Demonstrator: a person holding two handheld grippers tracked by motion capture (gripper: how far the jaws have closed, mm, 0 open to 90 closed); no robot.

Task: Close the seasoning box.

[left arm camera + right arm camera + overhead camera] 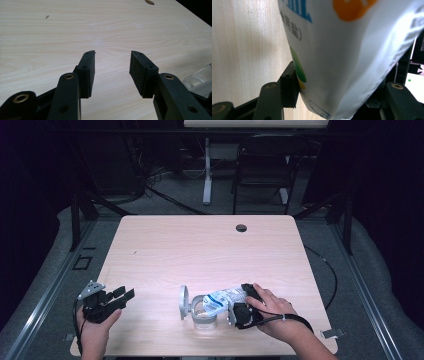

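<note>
Bag pinched in the right tool, near-right part of the counter. It's a white pouch with blue print, held roughly level and pointing left, its left end over the mouth of a clear jar. Jar stands upright on the counter near the front edge, just left of the right tool. Jar's round lid stands open on edge at the jar's left side. Can't tell if the bag touches the jar rim.

Right gripper view: bag sits between both black jaws, left pad pressed against its lower edge; orange and green print and blue text visible on the white film. Right hand wraps the tool from the near-right.

Left tool is at the near-left of the counter, well apart from the jar, held in the left hand, grey plate on top. Its jaws are spread with nothing between them; left gripper view shows only bare wood in the gap between the pads, and a bit of the clear jar at the right edge.

Cable hole sits far-right of centre on the counter.
</note>
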